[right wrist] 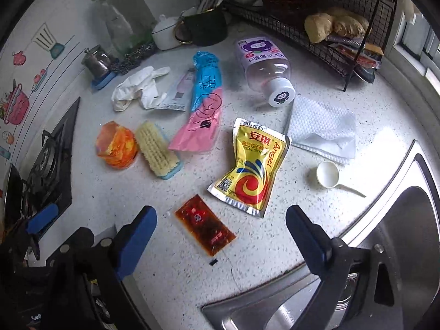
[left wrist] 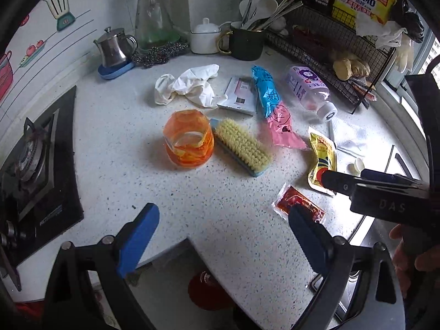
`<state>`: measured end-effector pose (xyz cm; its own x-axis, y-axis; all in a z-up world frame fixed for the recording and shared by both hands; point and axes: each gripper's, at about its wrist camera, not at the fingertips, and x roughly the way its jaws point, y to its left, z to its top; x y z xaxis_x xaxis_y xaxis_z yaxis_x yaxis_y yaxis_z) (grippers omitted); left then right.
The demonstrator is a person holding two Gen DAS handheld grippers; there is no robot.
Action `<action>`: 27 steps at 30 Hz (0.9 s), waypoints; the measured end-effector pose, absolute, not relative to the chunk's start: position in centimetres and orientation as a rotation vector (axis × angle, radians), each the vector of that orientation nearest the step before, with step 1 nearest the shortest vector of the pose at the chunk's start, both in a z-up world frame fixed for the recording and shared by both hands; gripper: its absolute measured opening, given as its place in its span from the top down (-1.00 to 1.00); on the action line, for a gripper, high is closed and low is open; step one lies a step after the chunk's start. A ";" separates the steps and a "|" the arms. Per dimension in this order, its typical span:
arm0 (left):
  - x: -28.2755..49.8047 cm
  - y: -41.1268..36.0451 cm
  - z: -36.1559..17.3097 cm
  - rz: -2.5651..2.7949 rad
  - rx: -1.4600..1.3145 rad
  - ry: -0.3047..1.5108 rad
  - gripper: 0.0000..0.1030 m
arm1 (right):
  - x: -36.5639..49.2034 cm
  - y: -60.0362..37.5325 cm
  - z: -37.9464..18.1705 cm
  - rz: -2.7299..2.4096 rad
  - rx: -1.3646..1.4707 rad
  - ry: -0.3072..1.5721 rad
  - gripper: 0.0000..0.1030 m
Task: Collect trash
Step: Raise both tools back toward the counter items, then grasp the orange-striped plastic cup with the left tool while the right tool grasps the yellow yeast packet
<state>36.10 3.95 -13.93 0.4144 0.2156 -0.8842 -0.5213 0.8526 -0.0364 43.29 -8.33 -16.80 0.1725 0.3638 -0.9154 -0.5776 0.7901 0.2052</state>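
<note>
Trash lies on a speckled white counter [right wrist: 192, 269]. A red sauce packet [right wrist: 205, 227] lies just in front of my open, empty right gripper [right wrist: 221, 220]; it also shows in the left wrist view [left wrist: 298, 202]. A yellow yeast packet [right wrist: 251, 169] lies beyond it. A pink and blue wrapper [right wrist: 205, 101], an empty clear bottle [right wrist: 265, 68], a white glove [right wrist: 137, 88], a paper towel [right wrist: 321, 128] and a small white box [left wrist: 239, 95] lie farther back. My left gripper [left wrist: 222, 217] is open and empty above the counter's front edge.
An orange cup [left wrist: 189, 141] and a scrub brush [left wrist: 242, 147] stand mid-counter. A white scoop [right wrist: 330, 178] lies near the steel sink [right wrist: 398, 220] at right. A gas stove [left wrist: 35, 165] is at left. A wire rack [left wrist: 330, 44], mug of utensils [left wrist: 246, 41], white pot [left wrist: 205, 37] and kettle [left wrist: 112, 48] line the back.
</note>
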 end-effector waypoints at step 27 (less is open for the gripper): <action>37.5 7.4 -15.5 0.484 -0.319 1.113 -0.82 | 45.6 -6.5 -20.9 0.645 -0.393 1.233 0.44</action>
